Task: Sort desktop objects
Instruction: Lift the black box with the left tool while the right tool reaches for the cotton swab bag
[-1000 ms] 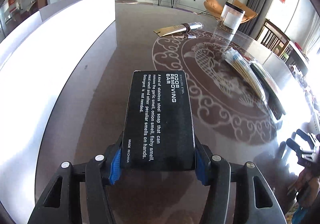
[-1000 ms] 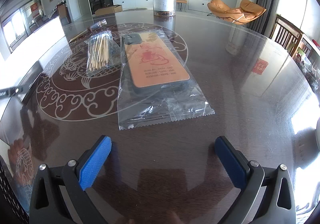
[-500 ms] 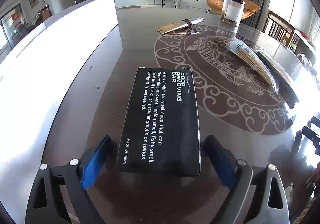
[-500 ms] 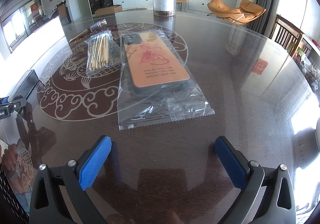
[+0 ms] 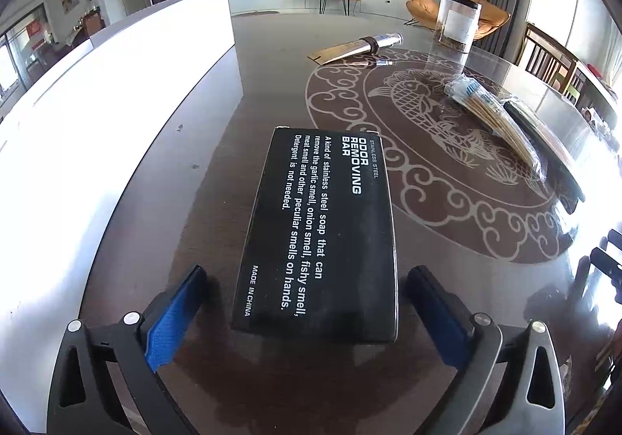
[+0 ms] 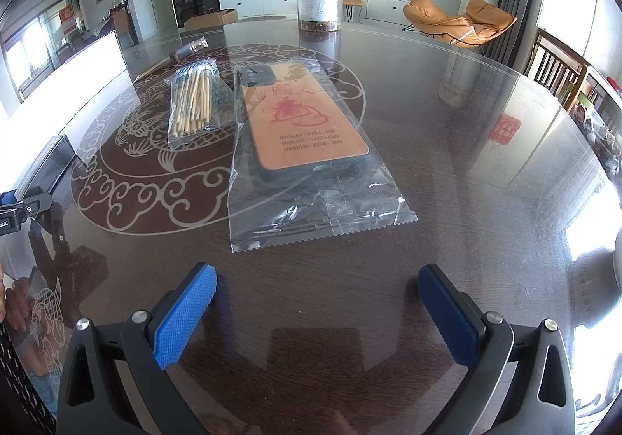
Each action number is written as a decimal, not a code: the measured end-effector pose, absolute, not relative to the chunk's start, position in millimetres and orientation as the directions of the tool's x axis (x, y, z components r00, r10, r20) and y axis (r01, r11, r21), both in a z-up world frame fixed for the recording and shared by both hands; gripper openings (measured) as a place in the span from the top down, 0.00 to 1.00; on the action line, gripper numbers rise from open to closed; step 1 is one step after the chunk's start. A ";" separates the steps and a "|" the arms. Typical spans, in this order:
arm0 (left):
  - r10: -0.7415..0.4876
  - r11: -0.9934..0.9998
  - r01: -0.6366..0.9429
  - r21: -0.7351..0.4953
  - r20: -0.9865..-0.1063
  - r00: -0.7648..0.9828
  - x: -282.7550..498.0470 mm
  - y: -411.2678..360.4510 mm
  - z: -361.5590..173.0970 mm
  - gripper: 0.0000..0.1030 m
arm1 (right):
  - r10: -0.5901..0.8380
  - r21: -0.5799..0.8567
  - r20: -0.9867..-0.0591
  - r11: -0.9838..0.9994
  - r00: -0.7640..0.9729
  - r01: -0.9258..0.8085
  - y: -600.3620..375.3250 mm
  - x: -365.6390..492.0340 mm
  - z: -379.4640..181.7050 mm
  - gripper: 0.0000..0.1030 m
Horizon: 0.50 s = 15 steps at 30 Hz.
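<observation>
So a second ago our left tool (image 5: 303, 312) was clamped on the black box (image 5: 318, 229), and now it's spread wide with the box sitting flat on the surface (image 5: 217, 147) just beside the white bin wall (image 5: 116, 116), pads clear of both sides. Box looks stiff and light, easy to pinch across the long sides. Over to the right, our right tool (image 6: 317, 312) hovers spread, holding nothing, in front of the bagged phone case (image 6: 303, 124). That plastic looks slippery and crinkly, so we'd pinch the case edges. The toothpick bag (image 6: 194, 100) lies just left of it.
</observation>
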State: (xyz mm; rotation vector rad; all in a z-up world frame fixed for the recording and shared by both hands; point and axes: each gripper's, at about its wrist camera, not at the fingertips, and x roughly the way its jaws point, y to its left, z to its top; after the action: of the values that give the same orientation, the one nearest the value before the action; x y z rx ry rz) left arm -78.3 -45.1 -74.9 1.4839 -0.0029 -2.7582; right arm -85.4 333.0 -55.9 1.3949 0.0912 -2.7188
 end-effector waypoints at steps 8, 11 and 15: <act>-0.011 -1.000 0.009 0.007 -0.834 -0.552 -78.3 -45.3 -75.2 0.00 | -0.048 -0.015 -0.813 -0.995 -0.581 0.103 333.2 -85.2 -55.9 0.00; -0.011 -1.000 0.009 0.007 -0.834 -0.552 -78.2 -45.3 -75.3 0.00 | -0.048 -0.015 -0.813 -0.995 -0.581 0.103 333.3 -85.2 -55.9 0.00; -0.011 -1.000 0.009 0.007 -0.833 -0.553 -78.0 -45.4 -75.4 0.00 | -0.058 -0.014 -0.813 -0.993 -0.579 0.118 332.1 -91.2 -55.9 0.00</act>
State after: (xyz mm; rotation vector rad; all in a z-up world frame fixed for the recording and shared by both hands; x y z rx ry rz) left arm -78.0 -45.4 -75.4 1.4806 -0.0022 -2.7580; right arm -91.2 332.1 -55.9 1.3888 0.1007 -2.7054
